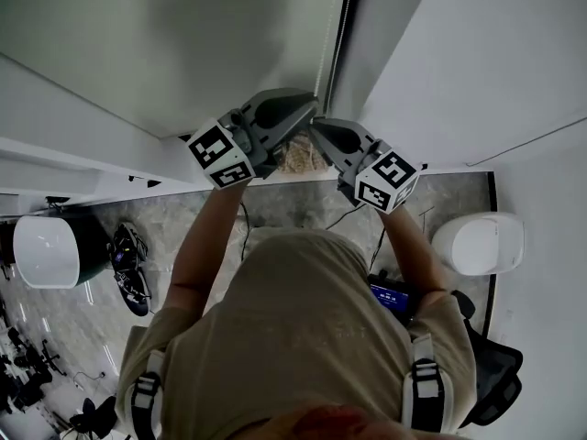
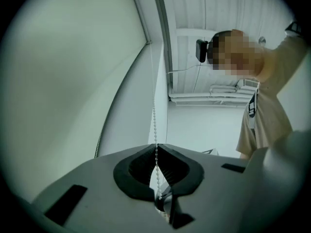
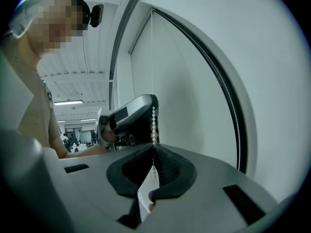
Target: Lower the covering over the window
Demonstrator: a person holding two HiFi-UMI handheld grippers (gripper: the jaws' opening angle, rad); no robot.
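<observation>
bead chain (image 2: 154, 123) hanging beside the covering (image 2: 63, 81), left gripper (image 3: 152, 102) just above right gripper (image 3: 154, 148) on it

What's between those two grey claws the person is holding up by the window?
A short stretch of white bead chain runs from the right gripper, whose jaws are shut on it, up to the left gripper. The right gripper view shows it.

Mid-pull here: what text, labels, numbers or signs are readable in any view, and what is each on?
No text can be read in any view.
Left marker cube: black-and-white square pattern only, no letters.
Right marker cube: the same, pattern only.
Blue screen at the person's waist: lit marks, too small to read.
Strap on the person's shirt: white marks, too blurred to read.
</observation>
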